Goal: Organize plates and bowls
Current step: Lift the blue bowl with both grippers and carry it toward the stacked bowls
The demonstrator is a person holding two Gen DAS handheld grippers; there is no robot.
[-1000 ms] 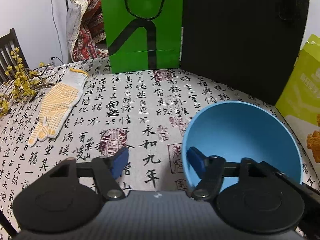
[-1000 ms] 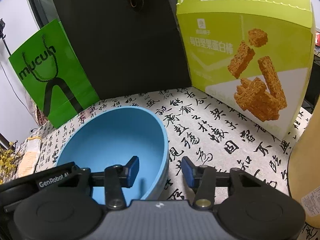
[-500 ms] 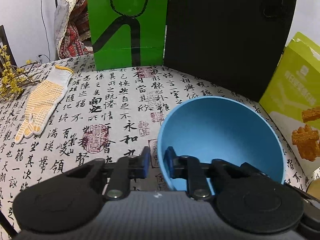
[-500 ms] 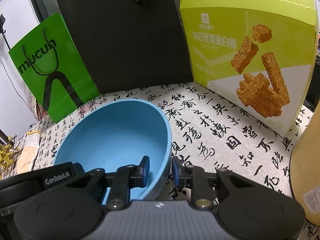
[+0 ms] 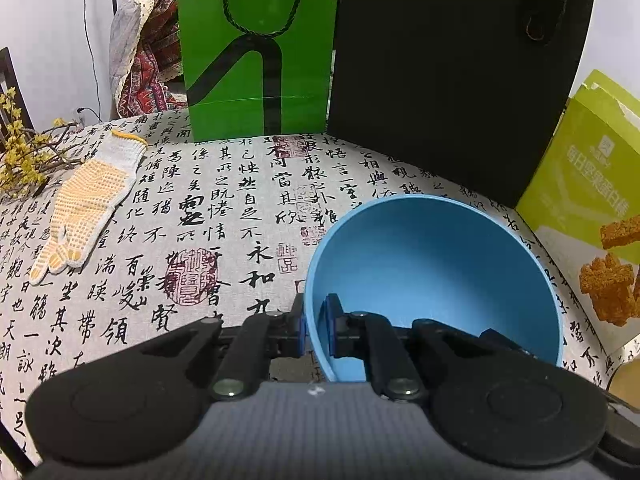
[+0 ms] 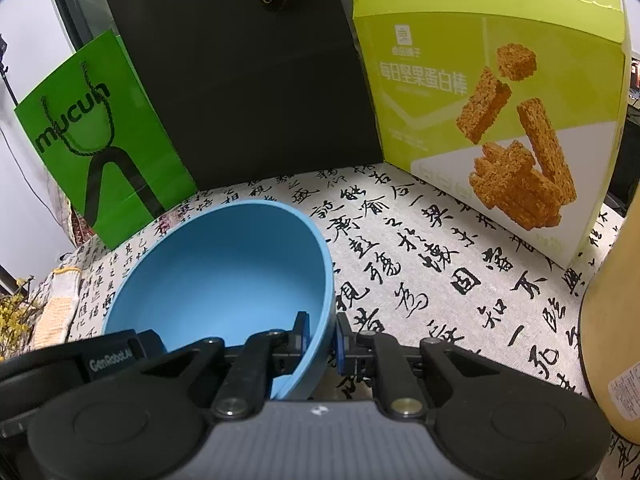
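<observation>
On calligraphy cloth (image 5: 224, 216): both grippers' jaws pinching opposite rims of blue bowl (image 5: 432, 264).

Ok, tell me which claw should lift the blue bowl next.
Neither alone: both. The left claw pinches the blue bowl at its left rim, the right claw at its right rim. Both have just been closing onto it, so a two-handed lift looks steadiest.

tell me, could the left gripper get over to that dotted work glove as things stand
Probably not right away. The left gripper is shut on the blue bowl rim, as is the right gripper. The path across the tablecloth to the glove looks bare, so it would need to let go first.
</observation>
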